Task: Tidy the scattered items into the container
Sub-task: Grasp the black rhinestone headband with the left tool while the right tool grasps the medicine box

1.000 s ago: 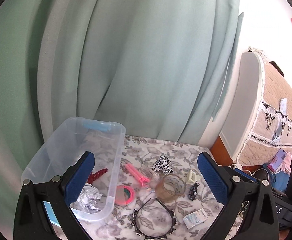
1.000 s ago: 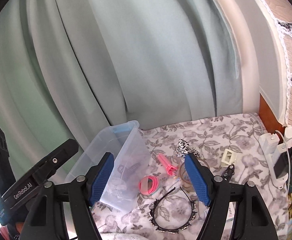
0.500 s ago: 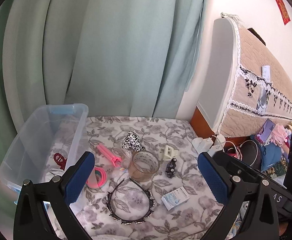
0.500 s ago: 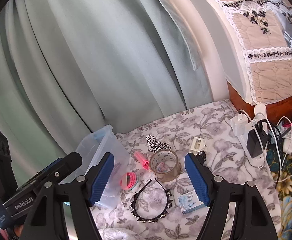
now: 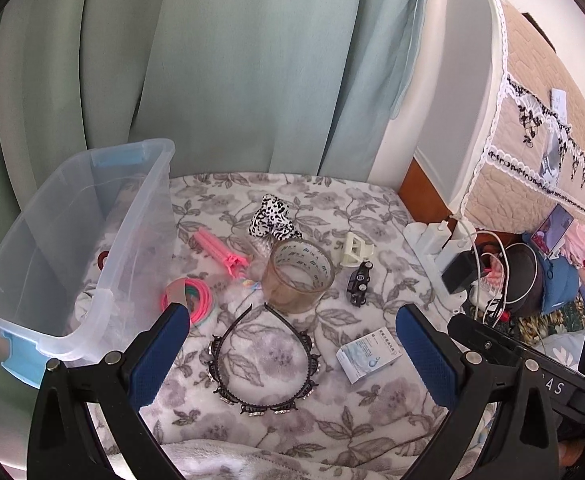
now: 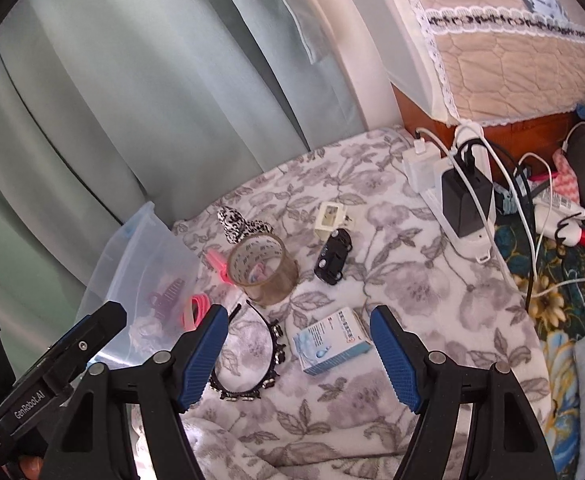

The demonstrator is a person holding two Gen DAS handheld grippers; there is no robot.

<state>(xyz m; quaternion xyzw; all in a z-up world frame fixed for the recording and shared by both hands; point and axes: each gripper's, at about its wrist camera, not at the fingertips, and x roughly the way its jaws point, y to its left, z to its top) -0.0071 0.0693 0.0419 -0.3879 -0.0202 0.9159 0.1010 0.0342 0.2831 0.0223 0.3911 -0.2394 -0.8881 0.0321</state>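
Clear container (image 5: 92, 240), far left on the floral bed cover (image 5: 332, 208): a few small items already inside.

Still outside it, left to right:
- pink hair ties (image 5: 196, 294)
- pink clip (image 5: 216, 250)
- spotted scrunchie (image 5: 272, 216)
- tape roll (image 5: 298, 276)
- black headband (image 5: 264, 356)
- cream claw clip (image 5: 354, 249)
- toy car (image 5: 359, 282)
- small box (image 5: 368, 354)

Left gripper (image 5: 292, 344): fingers wide, empty, above the headband. Right gripper (image 6: 296, 342): fingers wide, empty, above the box.

Most work remains.

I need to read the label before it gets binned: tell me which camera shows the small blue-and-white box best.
The right wrist view: the small blue-and-white box lies close, between the open fingers of the right gripper, showing two printed faces. The left wrist view shows the same box smaller, near the right finger of the left gripper, its print less legible.
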